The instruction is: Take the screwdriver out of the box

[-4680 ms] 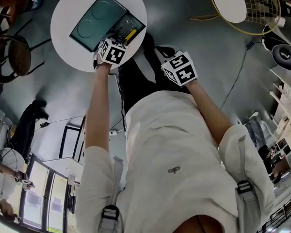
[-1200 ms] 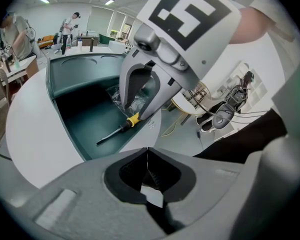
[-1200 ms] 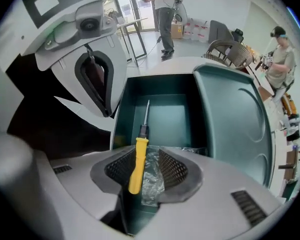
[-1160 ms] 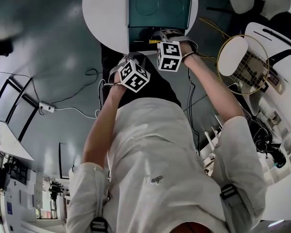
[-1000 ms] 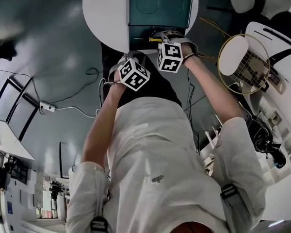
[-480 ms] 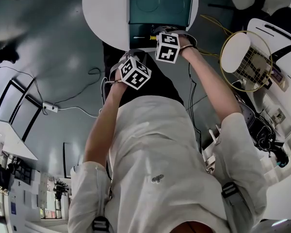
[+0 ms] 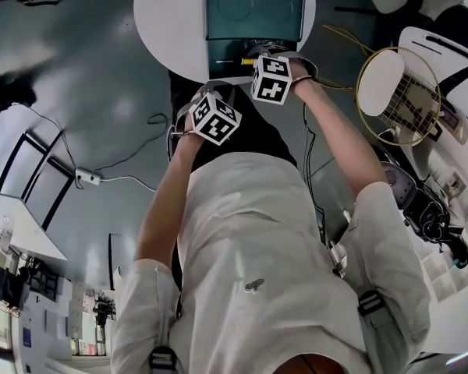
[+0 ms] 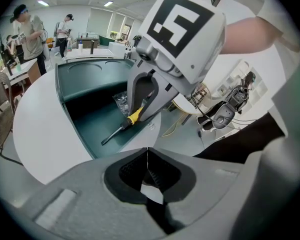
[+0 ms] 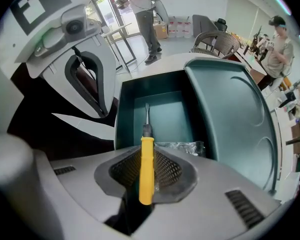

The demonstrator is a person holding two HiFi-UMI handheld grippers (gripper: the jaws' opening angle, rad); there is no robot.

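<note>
Low in the right gripper view, the right gripper (image 9: 146, 158), its jaws just closing in, clamped the screwdriver (image 9: 146, 184) by its yellow handle, tip over the open teal box (image 9: 166, 120) at centre frame, while the left gripper (image 8: 147, 156) sat fully closed and empty.

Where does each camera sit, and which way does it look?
Head view: on the person's head, facing down; torso, arms, left gripper, right gripper over box.
Left gripper view: past its shut jaws toward the box; forearm shows.
Right gripper view: down into box; jaws, just closing, hold the screwdriver.
Shared: both gripper views show the screwdriver.
</note>
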